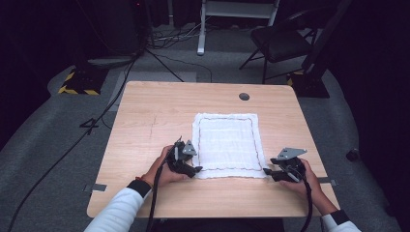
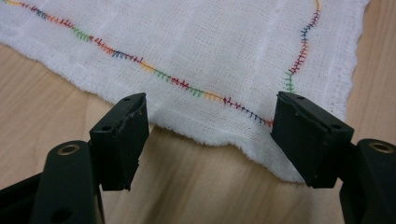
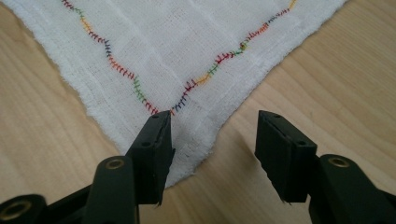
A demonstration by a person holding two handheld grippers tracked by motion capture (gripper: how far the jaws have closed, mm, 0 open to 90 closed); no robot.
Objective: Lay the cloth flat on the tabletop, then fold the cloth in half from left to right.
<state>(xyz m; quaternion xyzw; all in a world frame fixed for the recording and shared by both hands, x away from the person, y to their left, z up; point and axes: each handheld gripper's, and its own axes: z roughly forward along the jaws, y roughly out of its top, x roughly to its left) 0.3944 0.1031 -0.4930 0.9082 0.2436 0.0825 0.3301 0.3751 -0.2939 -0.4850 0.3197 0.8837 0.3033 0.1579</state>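
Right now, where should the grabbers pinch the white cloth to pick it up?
Probably at its two near corners. The white cloth lies flat on the table, so only edges and corners give the jaws something to bite. Come in low from the person's side: the open left gripper and right gripper each already face a corner.

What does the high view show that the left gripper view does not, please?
Only the high view takes in the whole white cloth lying flat, the far table with its round grommet, a black chair beyond, both forearms, and the right tongs at the cloth's near right corner. Only the left gripper view makes out the multicoloured stitching and frayed hem. Both show the left tongs open at the cloth's near left corner, on the wooden tabletop.
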